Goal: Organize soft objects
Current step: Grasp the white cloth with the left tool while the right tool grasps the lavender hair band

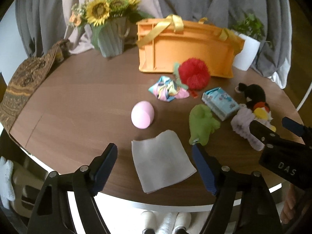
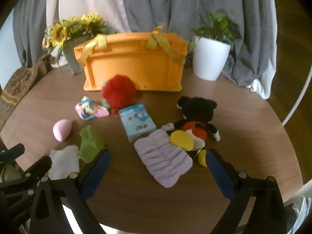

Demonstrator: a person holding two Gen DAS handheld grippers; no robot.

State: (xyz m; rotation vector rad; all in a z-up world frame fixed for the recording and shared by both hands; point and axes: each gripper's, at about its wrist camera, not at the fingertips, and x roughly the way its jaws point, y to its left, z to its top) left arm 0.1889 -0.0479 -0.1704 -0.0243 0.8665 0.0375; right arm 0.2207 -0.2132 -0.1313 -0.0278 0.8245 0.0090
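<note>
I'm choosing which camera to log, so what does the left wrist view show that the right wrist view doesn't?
Left wrist only: the whole grey cloth, unobstructed, between the open left gripper.
Right wrist only: the mouse plush in full, and the purple cloth between the open right gripper.
Both: orange bin, red pompom, pink egg, green cloth.

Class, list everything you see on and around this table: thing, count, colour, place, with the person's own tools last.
basket: 1, orange, back centre
pompom: 1, red, before basket
scarf: 1, pastel, beside pompom
egg: 1, pink, centre-left
cloth: 1, grey, near edge
green cloth: 1, green, centre
tissue pack: 1, blue, centre
mouse toy: 1, black-red, right
headband: 1, lilac, near right
sunflowers: 1 bunch, yellow, back left
potted plant: 1, white pot, back right
left gripper: open
right gripper: open
</note>
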